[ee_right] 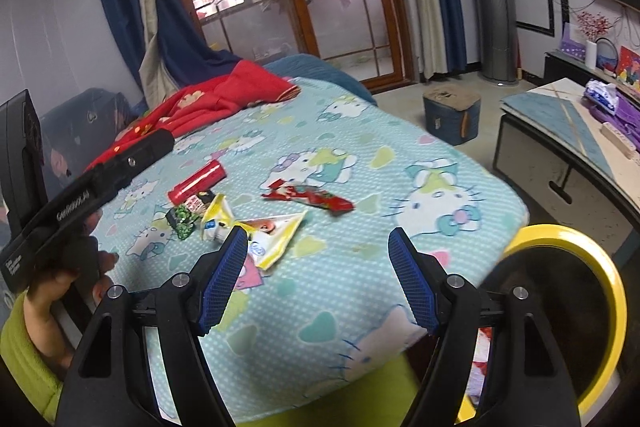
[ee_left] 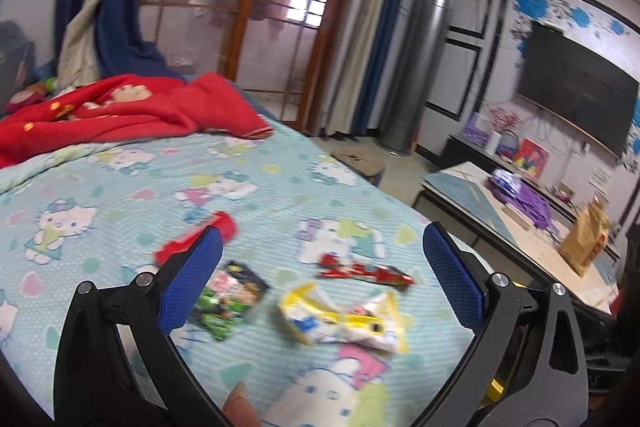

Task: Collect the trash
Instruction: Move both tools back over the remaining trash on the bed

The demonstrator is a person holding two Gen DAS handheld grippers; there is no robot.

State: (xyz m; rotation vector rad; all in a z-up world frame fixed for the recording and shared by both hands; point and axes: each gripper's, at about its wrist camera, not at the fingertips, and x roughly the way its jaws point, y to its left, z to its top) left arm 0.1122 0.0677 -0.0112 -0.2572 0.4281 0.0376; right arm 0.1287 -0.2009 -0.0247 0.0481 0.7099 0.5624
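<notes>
My right tongs (ee_right: 316,267) hung spread over the near part of the bed, nothing between them, and my left tongs (ee_left: 322,267) were spread and empty too. The trash lay in a loose cluster on the turquoise cartoon-cat bedsheet (ee_right: 460,163). Just ahead of my right tongs' left pad sat the crumpled yellow-and-white plastic wrapper (ee_right: 260,239). Beyond it to the left lay the small green-and-black foil packet (ee_right: 186,217), and past that the red cylindrical wrapper (ee_right: 196,181). Straight ahead, a little further off, lay the long red foil candy wrapper (ee_right: 310,197).

I judged the yellow-and-white wrapper the nearest pick. To take it well I would tip the tongs down over its bunched middle and close on the crinkled part, not a flat edge, so the pads would not snag the sheet. The packets were light and slippery, so a slow lift seemed wise.

Low to the right of my right tongs stood the yellow-rimmed round bin (ee_right: 568,291), beside the bed's edge; its inside was dark, and I could not tell what it held.
</notes>
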